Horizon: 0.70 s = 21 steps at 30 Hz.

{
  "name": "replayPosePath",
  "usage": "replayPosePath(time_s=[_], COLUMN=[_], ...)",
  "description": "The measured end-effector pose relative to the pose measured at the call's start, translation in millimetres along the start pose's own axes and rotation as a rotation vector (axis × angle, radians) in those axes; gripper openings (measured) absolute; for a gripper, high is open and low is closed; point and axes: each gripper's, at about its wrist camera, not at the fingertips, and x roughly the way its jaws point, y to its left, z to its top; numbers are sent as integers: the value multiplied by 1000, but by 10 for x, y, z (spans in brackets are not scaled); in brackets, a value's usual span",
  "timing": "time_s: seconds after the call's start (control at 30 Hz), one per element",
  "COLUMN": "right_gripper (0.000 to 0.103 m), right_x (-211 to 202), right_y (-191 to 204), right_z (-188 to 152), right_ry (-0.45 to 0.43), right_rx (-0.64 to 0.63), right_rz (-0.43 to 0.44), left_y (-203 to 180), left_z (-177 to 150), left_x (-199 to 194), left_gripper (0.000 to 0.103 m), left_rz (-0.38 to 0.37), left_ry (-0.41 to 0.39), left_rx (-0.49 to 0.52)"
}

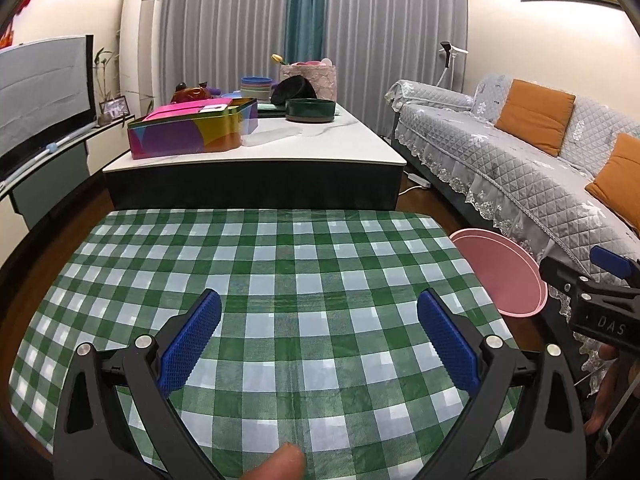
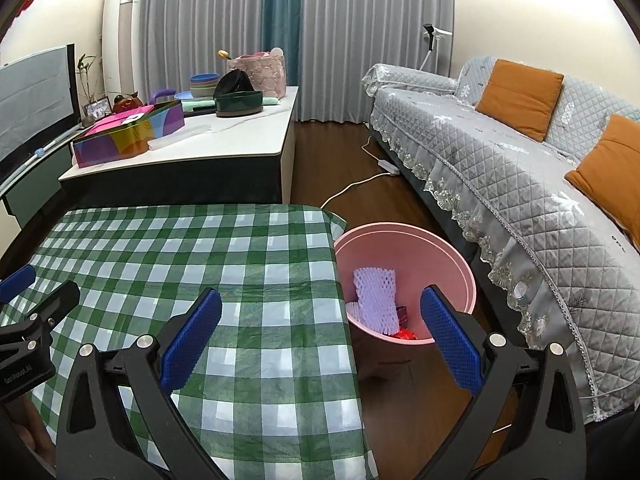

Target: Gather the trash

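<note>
We judge the task nearly done: the foam net point(image 2: 376, 296) and red wrapper point(image 2: 405, 334) lie in the pink bin point(image 2: 460, 264), the checked desk point(image 1: 280, 264) is bare, and our left claw point(image 1: 319, 344) and right claw point(image 2: 320, 344) are wide apart, holding nothing.

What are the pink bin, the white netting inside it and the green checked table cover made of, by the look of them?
Bin: probably plastic, with smooth matte walls of one even pink and a thin moulded rim.
Netting: looks like soft foam mesh, the kind wrapped round fruit, white with open diamond holes.
Table cover: likely thin plastic or coated cloth; it shows a slight sheen and fine creases.
</note>
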Motion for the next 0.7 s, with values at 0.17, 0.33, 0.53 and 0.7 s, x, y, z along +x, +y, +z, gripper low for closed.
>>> replayPosePath(time_s=[0.17,0.33,0.53,0.7], right_gripper=[98,98,98,98], right_x=[31,51,57,57], right_y=[-5,-22,-28,-27], right_z=[2,4,4,4], right_ry=[1,-4,-4,-4], right_rx=[-2,-4,-5,-4], right_rz=[-3,-8,-8,-8], left_y=[16,16,10,-1], left_z=[-10,-19,-23,-22], left_x=[47,61,67,76], left_gripper=[95,95,95,95], left_rz=[1,2,3,1], left_ry=[9,12,15,15], left_rx=[-11,-14,-12,-9])
